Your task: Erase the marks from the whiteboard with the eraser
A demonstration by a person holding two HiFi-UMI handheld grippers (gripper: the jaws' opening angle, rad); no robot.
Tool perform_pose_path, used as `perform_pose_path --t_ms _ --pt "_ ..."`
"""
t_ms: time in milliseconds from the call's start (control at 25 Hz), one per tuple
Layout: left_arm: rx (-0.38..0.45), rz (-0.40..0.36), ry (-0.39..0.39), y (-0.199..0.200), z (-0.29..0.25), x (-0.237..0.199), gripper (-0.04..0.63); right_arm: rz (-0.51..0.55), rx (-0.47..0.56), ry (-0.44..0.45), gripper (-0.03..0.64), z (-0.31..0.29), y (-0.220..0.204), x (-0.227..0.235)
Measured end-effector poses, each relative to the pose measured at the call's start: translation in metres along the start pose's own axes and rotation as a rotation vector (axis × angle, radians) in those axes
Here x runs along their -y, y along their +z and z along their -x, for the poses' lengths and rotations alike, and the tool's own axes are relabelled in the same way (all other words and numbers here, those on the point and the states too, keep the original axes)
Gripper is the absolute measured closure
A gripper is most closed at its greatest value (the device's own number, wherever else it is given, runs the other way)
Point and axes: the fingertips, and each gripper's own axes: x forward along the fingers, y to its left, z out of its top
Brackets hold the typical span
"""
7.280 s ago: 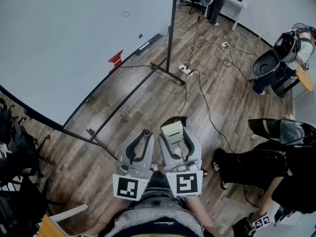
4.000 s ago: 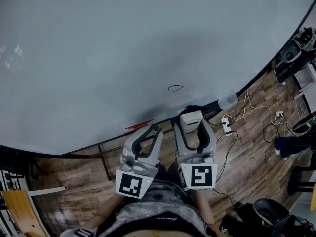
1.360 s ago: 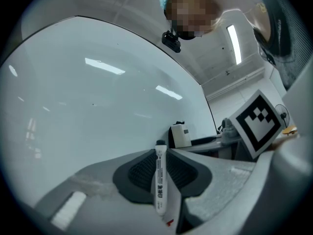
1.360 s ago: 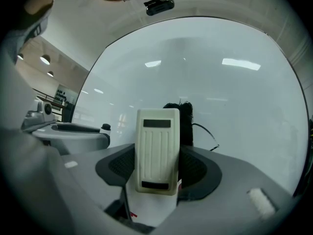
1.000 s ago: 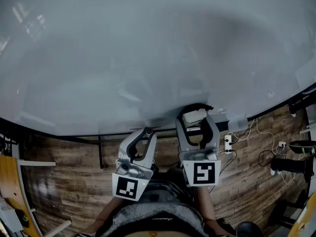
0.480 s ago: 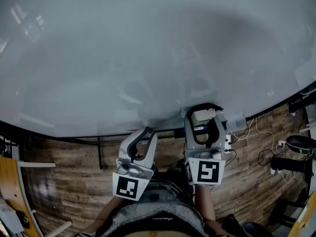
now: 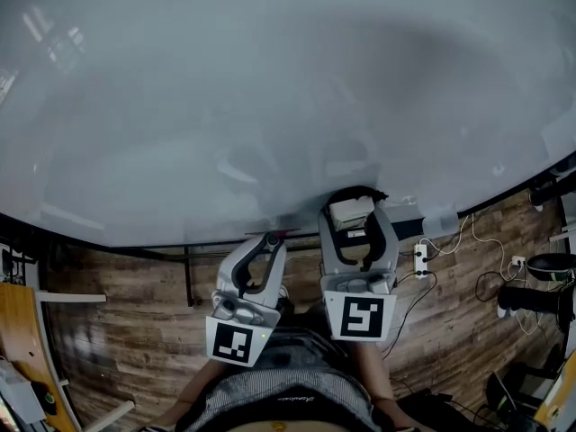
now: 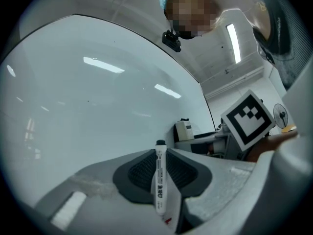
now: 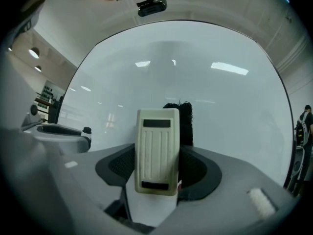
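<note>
Right gripper (image 7: 357, 228) is sliding back left along whiteboard (image 7: 270, 88) bottom edge, clamping eraser (image 9: 156, 151), left gripper (image 8: 159, 173) pinching marker (image 8: 160, 185); worth keeping felt flat, pressing firmly.

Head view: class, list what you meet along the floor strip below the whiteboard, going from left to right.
wooden board → left gripper, holding a marker → right gripper, holding the eraser → power strip

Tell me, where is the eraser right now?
The eraser is clamped in the right gripper, just right of centre in the head view, near the lower edge of the whiteboard. The left gripper beside it holds a marker.
</note>
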Motion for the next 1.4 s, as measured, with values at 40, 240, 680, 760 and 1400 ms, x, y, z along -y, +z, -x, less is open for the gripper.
perform_pose_path --t_ms 40,240,680,760,1400 --pt "-0.006 0.000 0.007 -0.001 0.001 0.000 0.518 0.012 0.007 0.016 0.359 -0.001 0.002 -0.006" --pt "-0.022 -0.010 0.047 -0.004 -0.008 0.010 0.518 0.031 -0.016 0.084 0.359 -0.002 -0.005 -0.012" --pt "-0.019 -0.003 0.045 -0.004 -0.003 0.006 0.518 -0.036 0.031 0.129 0.357 -0.001 0.001 -0.012" --pt "-0.012 0.001 0.036 -0.002 -0.001 0.003 0.518 -0.017 0.021 0.110 0.357 -0.001 0.001 -0.011" --pt "0.003 0.015 -0.081 0.000 -0.056 0.056 0.518 -0.151 -0.033 -0.085 0.357 0.021 -0.030 0.119"
